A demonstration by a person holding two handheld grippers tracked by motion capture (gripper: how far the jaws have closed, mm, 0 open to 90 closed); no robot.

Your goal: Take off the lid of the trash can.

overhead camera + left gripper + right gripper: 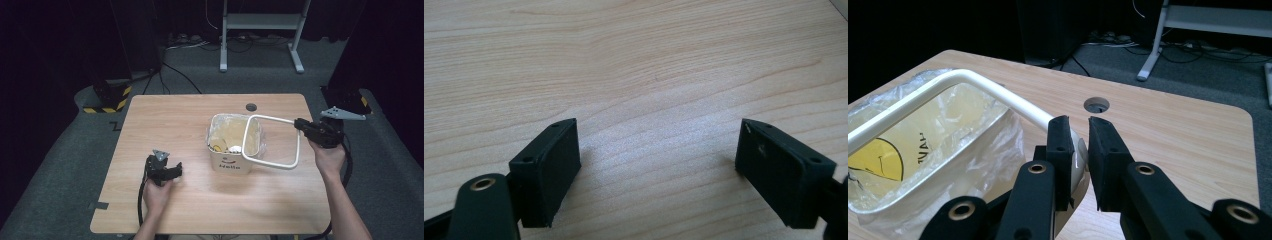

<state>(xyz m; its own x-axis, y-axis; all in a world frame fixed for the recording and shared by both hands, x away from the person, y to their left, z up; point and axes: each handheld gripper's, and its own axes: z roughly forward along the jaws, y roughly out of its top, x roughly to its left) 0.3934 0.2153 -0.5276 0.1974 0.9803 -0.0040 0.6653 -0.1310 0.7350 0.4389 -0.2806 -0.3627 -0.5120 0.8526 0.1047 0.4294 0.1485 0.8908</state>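
Right gripper (1079,150), lower centre, clamps the white ring frame (272,142), tilted, long axis running left; left gripper (656,170) rests wide open, holding nothing.

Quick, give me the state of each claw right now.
Left claw: open, nothing between its jaws, over the bare table.
Right claw: shut on the white frame ring, held over the lined bin.

Right gripper (1079,150) with jaws clamped on the near-right corner of a white frame (948,85), held above a plastic-lined bin (923,150) at left; round table hole (1096,105) beyond, table (1188,135) bare at right.
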